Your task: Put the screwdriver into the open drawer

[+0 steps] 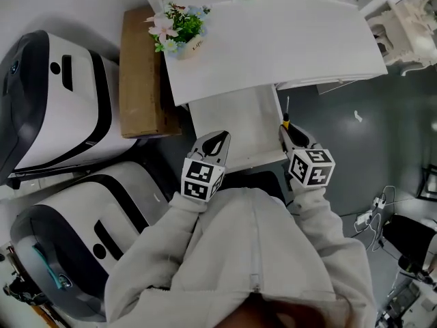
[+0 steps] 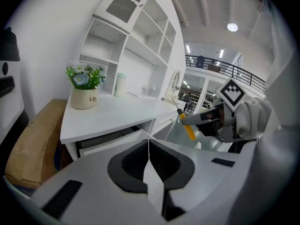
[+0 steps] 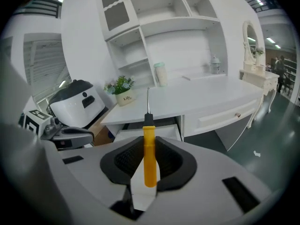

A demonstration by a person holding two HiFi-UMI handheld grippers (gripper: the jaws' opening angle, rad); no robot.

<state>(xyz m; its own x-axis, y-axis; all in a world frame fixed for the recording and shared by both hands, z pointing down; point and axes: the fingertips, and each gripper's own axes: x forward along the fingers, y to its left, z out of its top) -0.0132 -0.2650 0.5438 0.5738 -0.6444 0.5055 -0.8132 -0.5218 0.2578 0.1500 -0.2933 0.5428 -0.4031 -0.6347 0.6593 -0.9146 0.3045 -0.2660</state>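
From the head view, the open drawer's [image 1: 235, 125] front edge is covered by both grippers and the person's grey sleeves. Only the screwdriver's [image 1: 286, 118] dark shaft and a bit of yellow stick out there. In the right gripper view the drawer is mostly hidden behind the gripper body.

Both hands are held out side by side in front of the chest, tilted down. The right gripper [image 3: 149, 139] is clamped on the yellow handle, shaft pointing toward the white desk [image 1: 287, 46], right at the drawer's right edge. Can't tell if it's over the drawer. The left gripper [image 2: 149, 158] has its jaws together, nothing in them.
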